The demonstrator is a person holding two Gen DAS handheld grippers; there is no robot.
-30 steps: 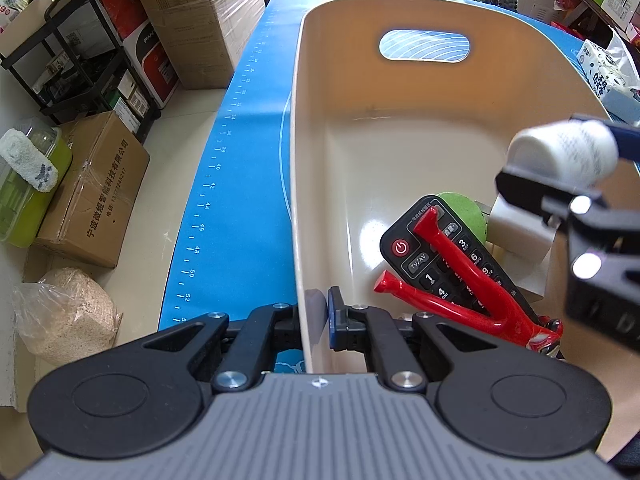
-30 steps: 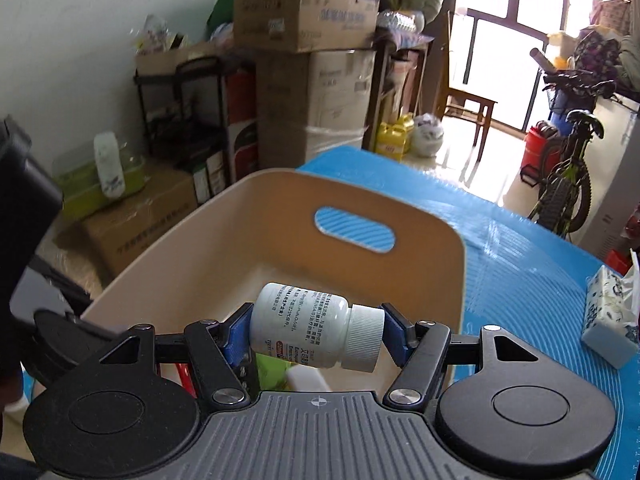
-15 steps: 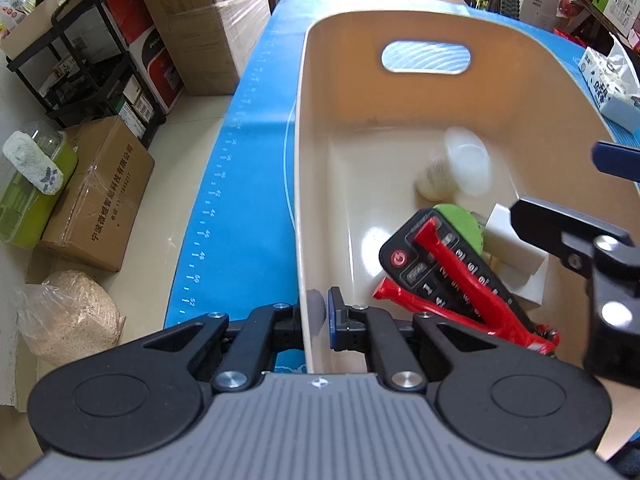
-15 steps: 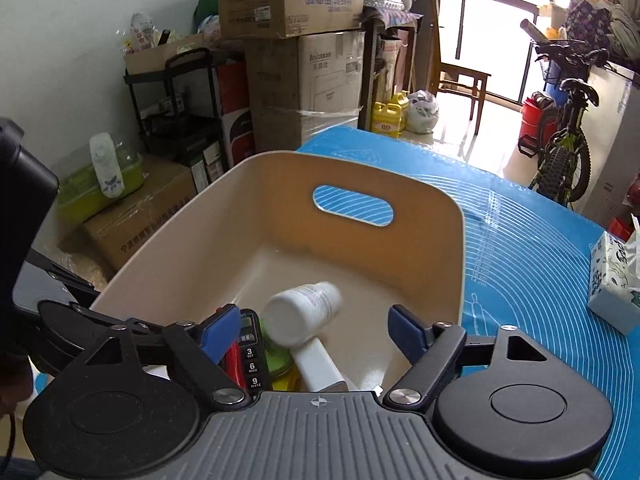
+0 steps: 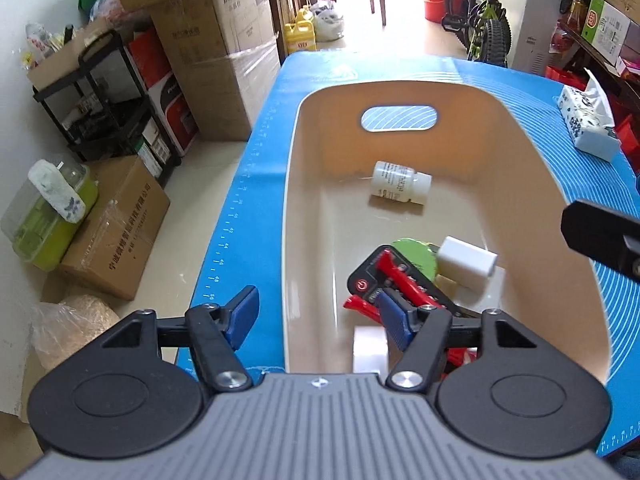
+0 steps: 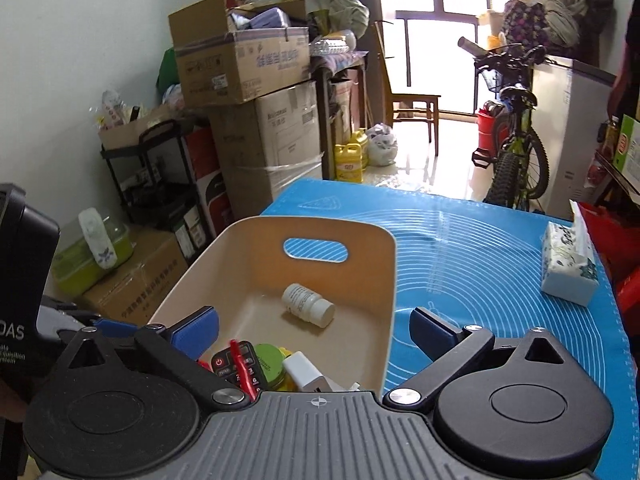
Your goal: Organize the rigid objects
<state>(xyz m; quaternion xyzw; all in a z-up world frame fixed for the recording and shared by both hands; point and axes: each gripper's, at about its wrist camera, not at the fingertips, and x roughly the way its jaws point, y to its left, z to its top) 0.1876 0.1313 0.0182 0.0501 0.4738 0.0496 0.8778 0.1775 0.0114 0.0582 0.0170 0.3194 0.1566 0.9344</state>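
Beige plastic bin [image 5: 576, 264] holds the white pill bottle [image 5: 401, 187] on its side toward 12 o'clock, apart from the remote [image 5: 384, 276] pile at 6. Both the left gripper [image 5: 316, 316] and right gripper [image 6: 314, 330] are spread and empty. Drop-off looks done; next means finding another item.

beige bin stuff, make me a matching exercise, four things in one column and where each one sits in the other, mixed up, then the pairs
Things
1. white pill bottle
2. tissue pack
3. tape roll
4. red pliers

Places
A. on top of the black remote
B. lying on its side, alone in the far half of the beige bin
C. outside the bin, on the blue mat
D. at the bin's near end, close to the left gripper

Pairs: 1-B, 2-C, 3-D, 4-A
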